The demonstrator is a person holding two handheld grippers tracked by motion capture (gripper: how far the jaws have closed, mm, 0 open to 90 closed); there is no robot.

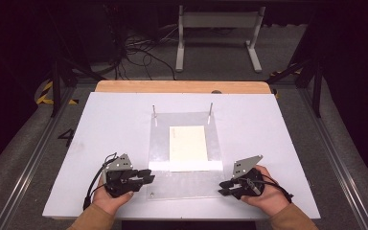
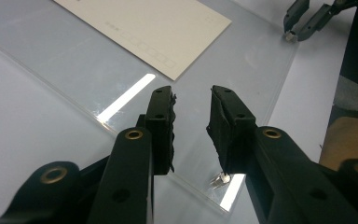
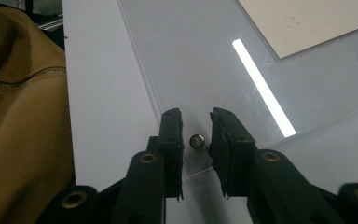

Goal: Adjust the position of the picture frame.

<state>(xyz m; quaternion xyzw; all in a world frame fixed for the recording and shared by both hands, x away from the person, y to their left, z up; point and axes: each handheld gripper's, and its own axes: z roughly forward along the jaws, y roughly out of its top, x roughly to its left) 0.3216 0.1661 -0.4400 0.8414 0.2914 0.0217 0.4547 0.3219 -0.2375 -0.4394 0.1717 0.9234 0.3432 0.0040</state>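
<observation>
So both grippers sit at the near corners of the clear sheet [image 1: 184, 143], which lies flat on the white table [image 1: 100, 124] with a cream card [image 1: 188, 143] on it. The left gripper [image 2: 192, 100] has its jaws parted, with a small metal pin [image 2: 222, 178] just under the right-hand jaw. The right gripper [image 3: 196, 123] is released too, with its pin [image 3: 196, 140] loose between the jaws, touching neither.
</observation>
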